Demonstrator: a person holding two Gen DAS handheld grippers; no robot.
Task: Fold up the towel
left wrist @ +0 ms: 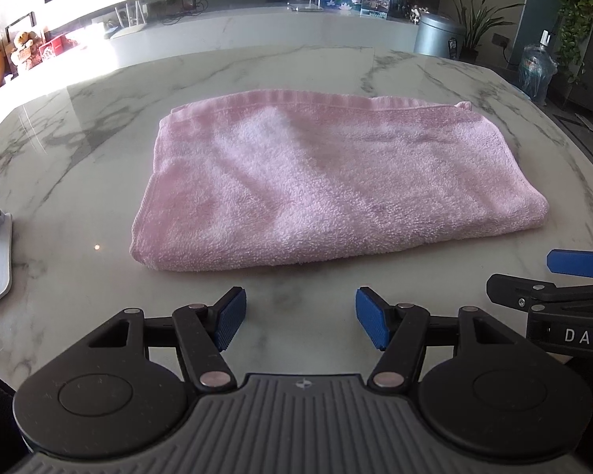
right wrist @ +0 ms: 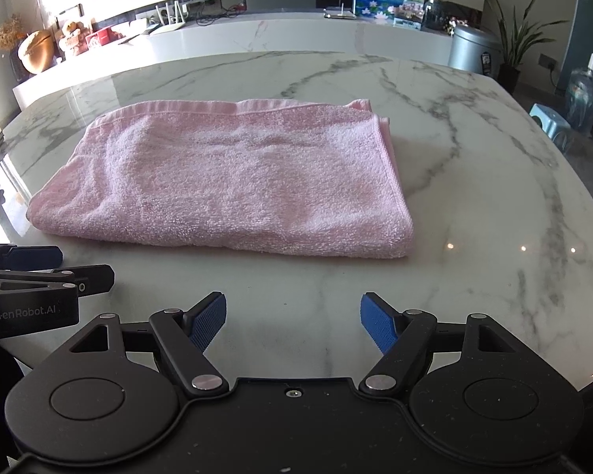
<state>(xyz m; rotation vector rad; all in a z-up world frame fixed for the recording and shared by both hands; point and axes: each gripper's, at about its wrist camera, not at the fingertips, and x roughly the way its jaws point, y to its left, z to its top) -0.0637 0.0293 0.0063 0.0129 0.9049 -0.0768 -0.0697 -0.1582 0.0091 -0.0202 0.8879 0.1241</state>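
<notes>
Item count, located relative to the towel:

- Towel [left wrist: 328,181]: one, pink, folded, lying on the table [right wrist: 474,181].
- Table: one, marble-patterned.
- Tools: two. Left tool [left wrist: 300,318] and right tool [right wrist: 292,322], each near the towel's closest edge, apart from it.
- Blue pads: two per tool, four in total.
- Grey bins [right wrist: 472,53]: one, beyond the towel's far right corner.
- Water bottles [right wrist: 583,96]: one, further right of the towel.
- Blue stools [right wrist: 551,122]: one, beside that bottle.
- Stuffed bears [right wrist: 73,35]: one, beyond the towel's far left corner.
</notes>
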